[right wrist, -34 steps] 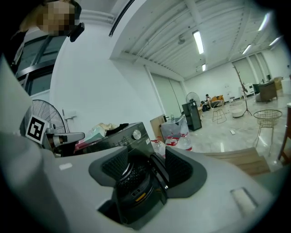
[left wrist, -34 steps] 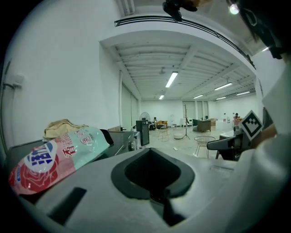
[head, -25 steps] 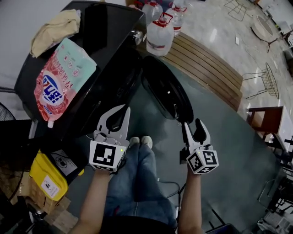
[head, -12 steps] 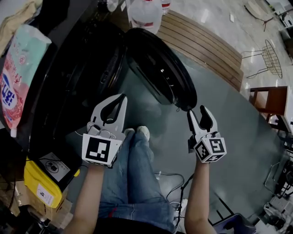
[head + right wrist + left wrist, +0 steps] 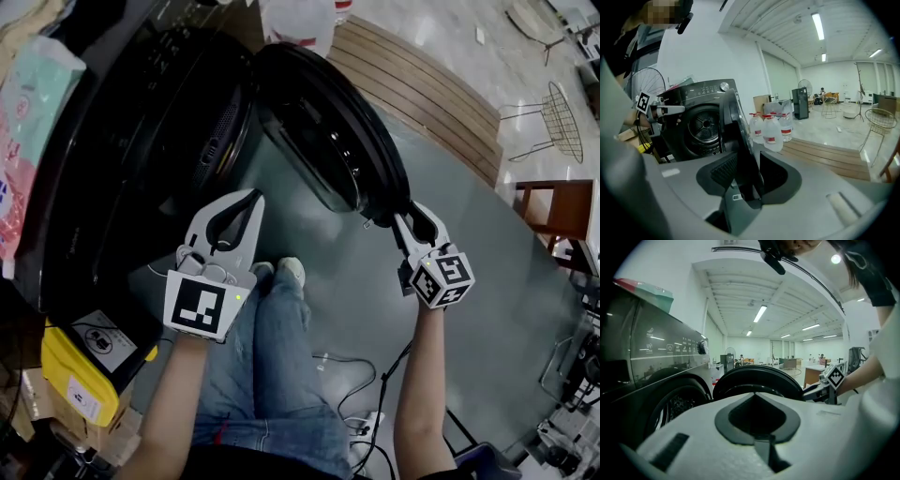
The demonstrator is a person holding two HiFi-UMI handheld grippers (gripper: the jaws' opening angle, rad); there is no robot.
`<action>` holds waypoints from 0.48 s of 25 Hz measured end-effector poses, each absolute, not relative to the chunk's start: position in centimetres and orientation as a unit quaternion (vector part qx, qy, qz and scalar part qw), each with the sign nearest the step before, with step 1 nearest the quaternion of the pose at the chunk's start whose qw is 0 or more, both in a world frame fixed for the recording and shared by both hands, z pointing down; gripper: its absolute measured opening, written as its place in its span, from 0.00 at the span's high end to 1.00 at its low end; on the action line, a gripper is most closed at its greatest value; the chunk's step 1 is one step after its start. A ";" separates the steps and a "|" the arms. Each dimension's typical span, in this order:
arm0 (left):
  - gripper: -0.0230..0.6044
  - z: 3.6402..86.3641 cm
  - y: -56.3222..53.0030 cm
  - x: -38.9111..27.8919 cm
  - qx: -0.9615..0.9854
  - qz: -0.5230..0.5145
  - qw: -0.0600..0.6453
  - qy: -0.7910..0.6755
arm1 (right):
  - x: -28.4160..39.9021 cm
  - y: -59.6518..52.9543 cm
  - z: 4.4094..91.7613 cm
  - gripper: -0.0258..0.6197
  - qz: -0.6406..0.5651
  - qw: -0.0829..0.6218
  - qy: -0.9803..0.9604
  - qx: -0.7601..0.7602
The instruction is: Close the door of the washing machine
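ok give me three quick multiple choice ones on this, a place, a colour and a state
1. Where is the free edge of the door? A between the jaws of the right gripper; B inside the drum; C on the floor.
2. The washing machine is: A white; B black; C red.
3. The door is: A latched shut; B swung open; C taken off.
A: the right gripper view shows that edge between its closing jaws.
B: its shell is black in every view.
B: the door hangs clear of the machine's front.
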State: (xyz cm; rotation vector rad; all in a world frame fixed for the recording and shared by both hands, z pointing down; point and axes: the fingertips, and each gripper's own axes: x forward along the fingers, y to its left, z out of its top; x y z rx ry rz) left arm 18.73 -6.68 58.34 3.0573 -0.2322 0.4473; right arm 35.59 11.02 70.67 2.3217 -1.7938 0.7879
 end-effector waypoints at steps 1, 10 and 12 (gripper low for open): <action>0.95 58.3 -6.6 18.7 0.987 0.144 0.021 -0.075 | 35.5 10.9 70.8 0.72 0.260 0.054 -0.594 0.759; 0.95 57.7 -7.0 18.0 0.985 0.146 0.026 -0.088 | 35.1 10.7 71.0 0.79 0.270 0.084 -0.595 0.753; 0.95 57.2 -7.4 17.7 0.985 0.145 0.026 -0.093 | 34.5 10.7 71.0 0.79 0.278 0.090 -0.592 0.752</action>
